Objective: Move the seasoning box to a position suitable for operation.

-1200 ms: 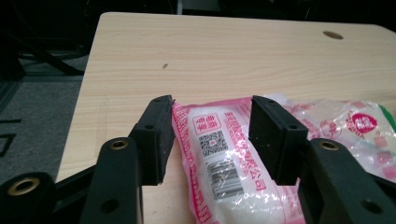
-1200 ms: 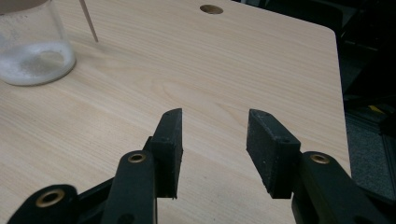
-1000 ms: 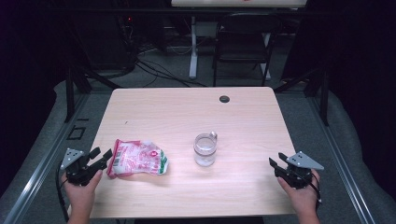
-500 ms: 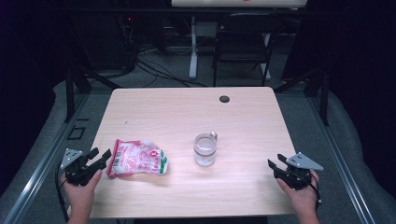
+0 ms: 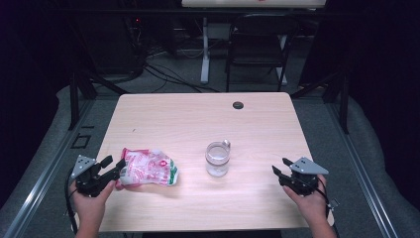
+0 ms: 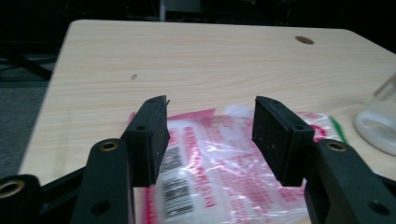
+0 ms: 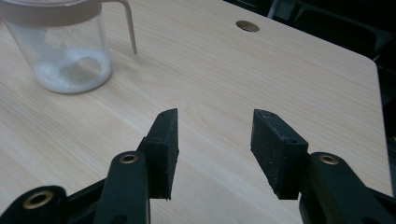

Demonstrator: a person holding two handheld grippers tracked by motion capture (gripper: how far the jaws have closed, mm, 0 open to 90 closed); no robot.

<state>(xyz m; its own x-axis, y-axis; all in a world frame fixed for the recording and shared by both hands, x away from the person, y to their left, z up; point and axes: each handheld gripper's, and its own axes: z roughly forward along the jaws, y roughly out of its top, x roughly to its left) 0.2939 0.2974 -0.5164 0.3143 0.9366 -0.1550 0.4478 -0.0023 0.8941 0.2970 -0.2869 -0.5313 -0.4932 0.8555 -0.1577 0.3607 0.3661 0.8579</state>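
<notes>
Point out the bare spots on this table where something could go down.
The whole far half of the table is bare, apart from the small dark hole near the far edge. Bare wood also lies between the clear cup and the right claw. The near left is crowded: the pink-and-white bag lies right at the left claw.

The left tool [image 5: 114, 169] has been brought over the near end of the crinkled pink-and-white plastic packet [image 5: 148, 167], its jaws closing slightly; the right tool [image 5: 279, 167] has been opened wider.
</notes>
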